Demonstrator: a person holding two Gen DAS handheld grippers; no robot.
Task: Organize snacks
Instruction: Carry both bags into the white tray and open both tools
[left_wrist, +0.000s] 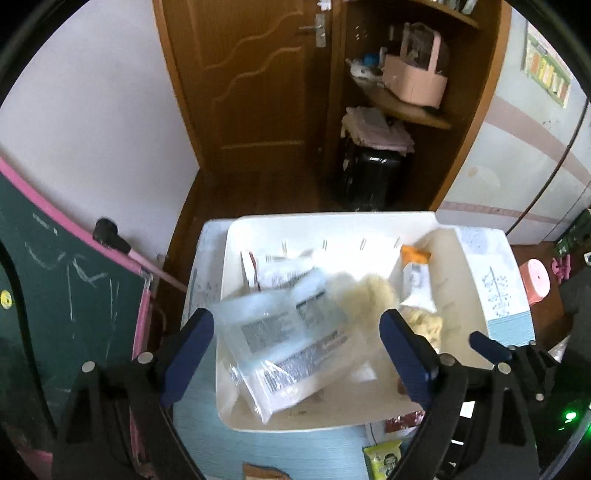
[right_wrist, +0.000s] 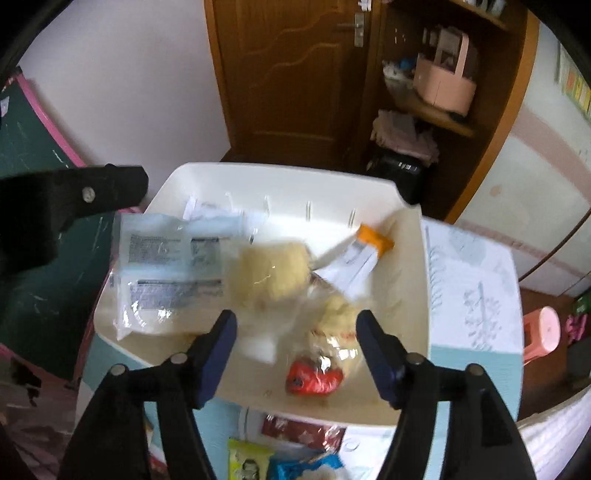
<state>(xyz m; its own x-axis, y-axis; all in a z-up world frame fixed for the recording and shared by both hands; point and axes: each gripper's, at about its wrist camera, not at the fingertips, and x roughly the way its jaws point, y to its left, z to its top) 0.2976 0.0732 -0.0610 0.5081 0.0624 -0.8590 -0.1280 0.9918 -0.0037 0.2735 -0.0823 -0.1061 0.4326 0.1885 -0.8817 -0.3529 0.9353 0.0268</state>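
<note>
A white bin (left_wrist: 258, 227) (right_wrist: 207, 173) stands on a light blue table and holds snack packs. A clear pack with grey print (left_wrist: 288, 336) (right_wrist: 170, 273) lies at its left, blurred in the left wrist view. Beside it lie pale yellow bread packs (left_wrist: 369, 295) (right_wrist: 269, 273), an orange-and-white pack (left_wrist: 415, 277) (right_wrist: 362, 254) and a red-ended pack (right_wrist: 314, 380). My left gripper (left_wrist: 295, 350) is open above the clear pack, touching nothing. My right gripper (right_wrist: 295, 350) is open and empty above the bin's near side.
More snacks lie on the table before the bin: a green pack (left_wrist: 380, 458) (right_wrist: 247, 461), a dark red pack (right_wrist: 295, 428) and a blue pack (right_wrist: 306, 469). A chalkboard (left_wrist: 55, 277) stands left; a pink stool (left_wrist: 533, 280) (right_wrist: 543, 332) right. A door and shelves stand behind.
</note>
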